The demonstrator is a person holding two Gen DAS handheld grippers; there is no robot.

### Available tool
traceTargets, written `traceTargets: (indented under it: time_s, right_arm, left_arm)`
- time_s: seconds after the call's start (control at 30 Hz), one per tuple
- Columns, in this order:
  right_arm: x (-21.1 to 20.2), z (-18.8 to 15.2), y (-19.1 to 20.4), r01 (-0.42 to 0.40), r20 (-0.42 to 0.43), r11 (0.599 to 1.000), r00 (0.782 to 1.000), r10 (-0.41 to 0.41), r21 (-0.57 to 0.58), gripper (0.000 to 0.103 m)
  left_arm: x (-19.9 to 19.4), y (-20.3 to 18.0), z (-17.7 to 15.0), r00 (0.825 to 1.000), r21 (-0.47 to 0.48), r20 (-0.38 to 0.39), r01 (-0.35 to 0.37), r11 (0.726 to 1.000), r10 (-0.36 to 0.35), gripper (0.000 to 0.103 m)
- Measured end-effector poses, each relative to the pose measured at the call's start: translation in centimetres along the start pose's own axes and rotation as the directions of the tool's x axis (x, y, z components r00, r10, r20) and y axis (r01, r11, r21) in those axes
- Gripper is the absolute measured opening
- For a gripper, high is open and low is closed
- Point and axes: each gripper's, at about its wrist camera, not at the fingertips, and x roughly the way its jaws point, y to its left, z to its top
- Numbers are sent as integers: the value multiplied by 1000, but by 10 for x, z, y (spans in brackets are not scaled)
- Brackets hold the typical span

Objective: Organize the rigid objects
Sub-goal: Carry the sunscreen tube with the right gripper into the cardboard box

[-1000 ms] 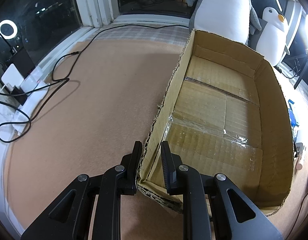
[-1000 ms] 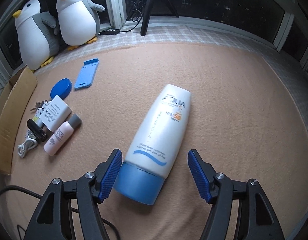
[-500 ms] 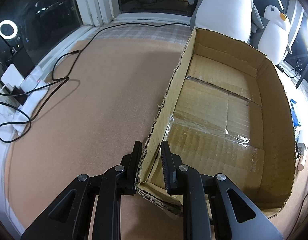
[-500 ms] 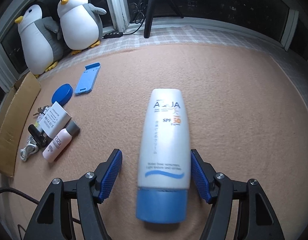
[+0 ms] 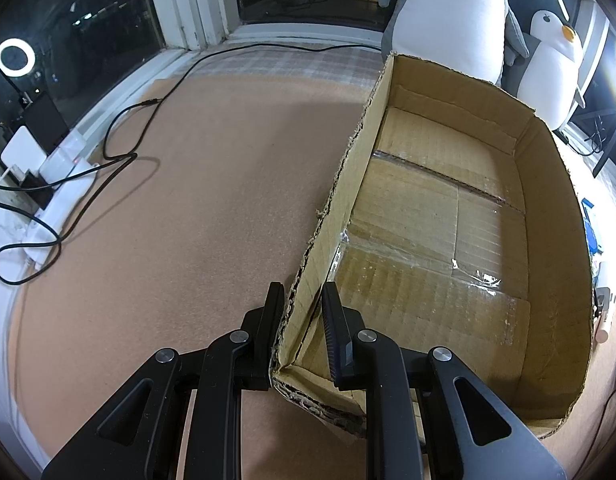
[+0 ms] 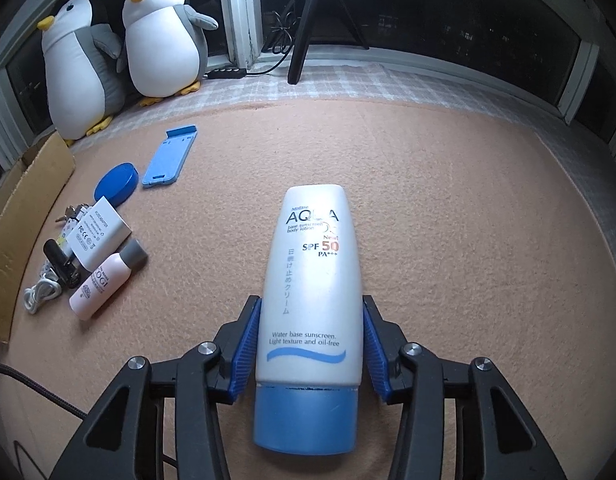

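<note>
Left wrist view: left gripper [image 5: 304, 308] is clamped on the near-left wall of the cardboard box [image 5: 555, 208], one finger outside, one inside; box sits on the tan mat [image 5: 196, 208], interior bare. Right wrist view: right gripper [image 6: 311, 334] has both blue pads [image 6: 244, 354] pressed against the sunscreen tube [image 6: 313, 280], cap end nearest the camera. Far left on the mat: pink bottle [image 6: 106, 284], white adapter [image 6: 98, 234], blue lid [image 6: 116, 184], blue stand [image 6: 170, 156].

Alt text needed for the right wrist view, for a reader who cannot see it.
The right gripper, blue-padded, closes on a white sunscreen tube with a blue cap, lying on a tan mat. To the left lie a pink bottle, white adapter, blue lid and cardboard box; two plush penguins sit behind.
</note>
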Motion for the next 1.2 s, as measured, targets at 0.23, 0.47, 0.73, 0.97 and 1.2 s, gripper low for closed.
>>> traceTargets:
  time_s: [0.23,0.47,0.73,0.97,1.2]
  right_arm:
    - [-18,9,6,-28,34,1000,999,28,7,43]
    - [-45,35,44,-110,70,993,991,114,-49,43]
    - [-69,60,127,-217,101,956,965,240,-199,43]
    - [-84,71,205,-308,88,898,933,350,-314,43]
    - [-85,66,279,-395,26,821,896,444,-413,43]
  left_arm:
    - [1,2,1,1000,0,-8,12,1000,-12,18]
    - [2,3,1,1000,-1,-10,19,1000,-19,18]
    - [2,3,0,1000,1,-7,22,1000,-22,18]
    - [1,4,0,1000,-1,-6,25,1000,-25,18]
    - [0,5,0,999,-4,-5,35,999,-35,18]
